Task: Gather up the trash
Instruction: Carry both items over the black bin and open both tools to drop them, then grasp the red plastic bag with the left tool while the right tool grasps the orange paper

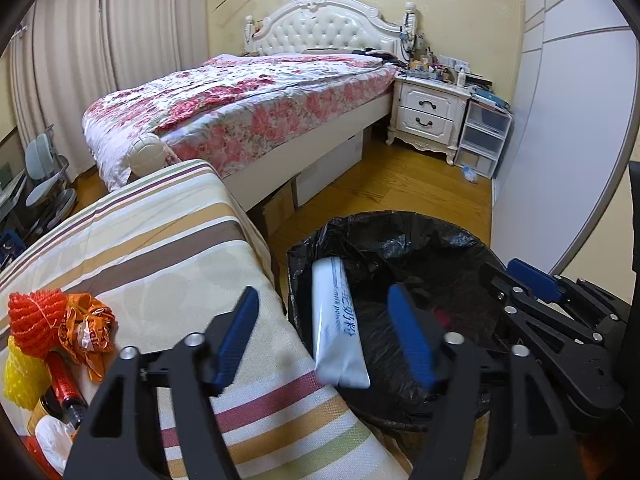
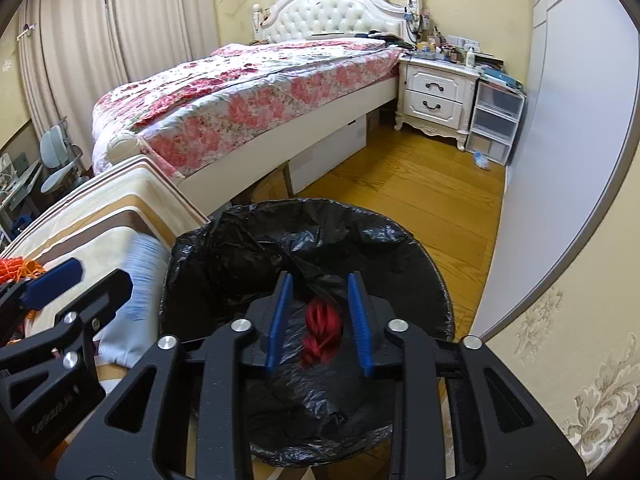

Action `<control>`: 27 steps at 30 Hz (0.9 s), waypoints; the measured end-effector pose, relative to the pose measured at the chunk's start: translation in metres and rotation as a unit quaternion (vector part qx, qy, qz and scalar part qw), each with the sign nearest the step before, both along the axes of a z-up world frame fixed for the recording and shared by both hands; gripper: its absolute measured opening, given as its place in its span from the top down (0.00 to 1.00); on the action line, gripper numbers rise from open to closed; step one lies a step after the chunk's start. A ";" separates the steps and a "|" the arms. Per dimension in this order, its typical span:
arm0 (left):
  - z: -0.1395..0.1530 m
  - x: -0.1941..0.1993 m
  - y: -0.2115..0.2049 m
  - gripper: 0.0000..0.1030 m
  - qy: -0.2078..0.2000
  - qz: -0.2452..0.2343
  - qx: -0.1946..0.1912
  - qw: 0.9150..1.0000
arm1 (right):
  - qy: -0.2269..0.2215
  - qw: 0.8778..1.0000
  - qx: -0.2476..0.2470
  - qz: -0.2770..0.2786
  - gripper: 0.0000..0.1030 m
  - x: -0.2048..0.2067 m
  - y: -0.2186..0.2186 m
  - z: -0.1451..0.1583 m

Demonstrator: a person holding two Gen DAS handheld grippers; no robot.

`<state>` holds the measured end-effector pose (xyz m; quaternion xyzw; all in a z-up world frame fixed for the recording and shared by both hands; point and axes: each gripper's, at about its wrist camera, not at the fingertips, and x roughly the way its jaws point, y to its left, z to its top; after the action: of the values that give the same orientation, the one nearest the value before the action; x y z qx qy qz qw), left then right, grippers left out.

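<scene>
A trash bin lined with a black bag (image 1: pixel 400 240) (image 2: pixel 248 240) stands on the floor beside a striped bench (image 1: pixel 168 248). My left gripper (image 1: pixel 324 332) is open at the bin's near-left rim; a white and blue packet (image 1: pixel 340 332), blurred, hangs between its fingers over the rim, touching neither pad. My right gripper (image 2: pixel 320 316) is open above the bin, with a red net (image 2: pixel 322 334) lying in the bag below it. More trash lies at the bench's left end: an orange net (image 1: pixel 36 320), an orange wrapper (image 1: pixel 88 328) and a yellow foam net (image 1: pixel 20 376).
A bed with a floral cover (image 1: pixel 248 104) stands behind the bench. A white nightstand (image 1: pixel 428 112) and clear plastic drawers (image 1: pixel 484 136) stand at the back right, with a crumpled blue-white scrap (image 1: pixel 470 174) on the wooden floor. A white wardrobe (image 1: pixel 568 120) runs along the right.
</scene>
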<state>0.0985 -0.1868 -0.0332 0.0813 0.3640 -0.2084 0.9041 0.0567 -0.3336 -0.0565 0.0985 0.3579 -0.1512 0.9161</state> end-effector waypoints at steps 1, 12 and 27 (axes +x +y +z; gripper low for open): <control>-0.001 0.000 0.000 0.32 0.001 0.002 0.000 1.000 | -0.001 1.000 0.000 -0.003 0.70 -0.001 -0.001 0.000; 0.013 -0.025 0.041 0.25 -0.012 0.038 0.011 0.999 | -0.018 1.000 0.005 0.000 0.46 -0.027 0.023 0.012; 0.021 -0.078 0.182 0.21 -0.015 0.147 0.022 0.989 | -0.019 0.990 0.028 0.138 0.41 -0.055 0.148 0.013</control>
<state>0.0200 -0.0050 -0.0125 0.0503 0.3630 -0.0641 0.9282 0.0021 -0.1860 -0.0437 0.0767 0.3545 -0.0113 0.9318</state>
